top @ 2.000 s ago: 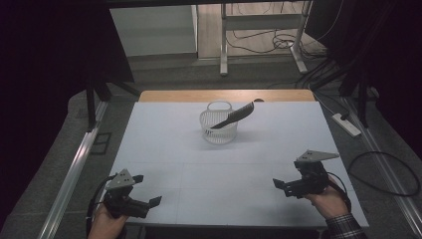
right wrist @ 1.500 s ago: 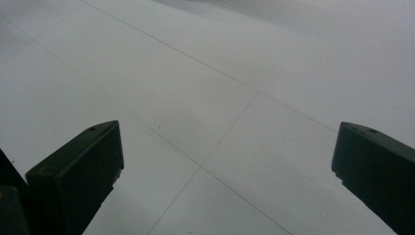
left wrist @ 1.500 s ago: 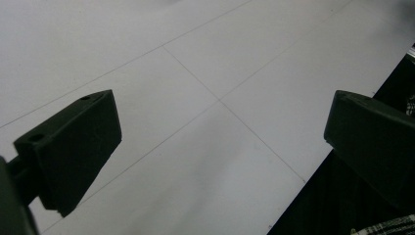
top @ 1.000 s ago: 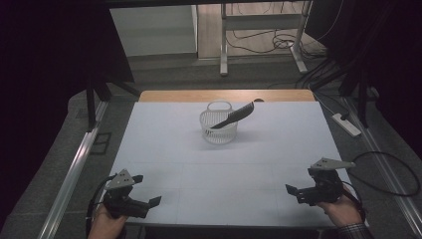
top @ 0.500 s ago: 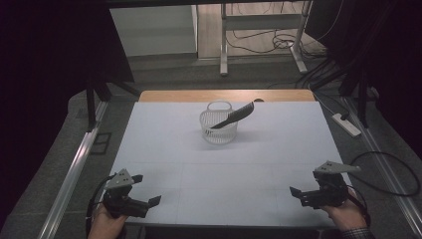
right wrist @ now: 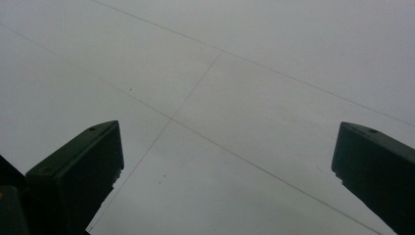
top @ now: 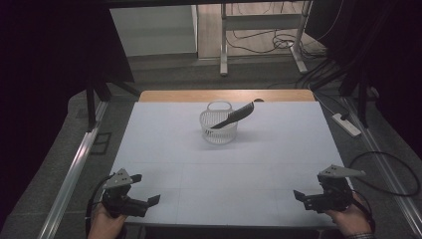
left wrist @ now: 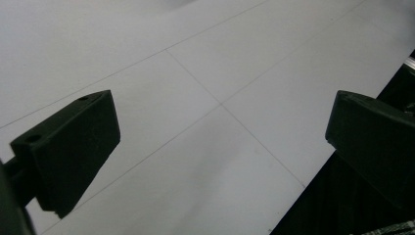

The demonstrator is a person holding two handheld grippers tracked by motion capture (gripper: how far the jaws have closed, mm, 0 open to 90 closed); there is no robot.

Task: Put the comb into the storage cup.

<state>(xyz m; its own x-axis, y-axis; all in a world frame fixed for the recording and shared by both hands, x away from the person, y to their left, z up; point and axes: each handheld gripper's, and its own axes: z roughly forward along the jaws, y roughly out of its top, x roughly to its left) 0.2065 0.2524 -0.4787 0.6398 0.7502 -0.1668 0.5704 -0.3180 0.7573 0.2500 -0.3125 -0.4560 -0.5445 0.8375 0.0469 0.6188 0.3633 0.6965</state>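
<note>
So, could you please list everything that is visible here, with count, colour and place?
basket: 1, white, far middle of the table
comb: 1, black, leaning in the basket, sticking out over its rim
table: 1, white top, wooden far edge
power strip: 1, white, floor right of the table
left gripper: 1, black, near left corner, jaws open
right gripper: 1, black, near right corner, jaws open
</note>
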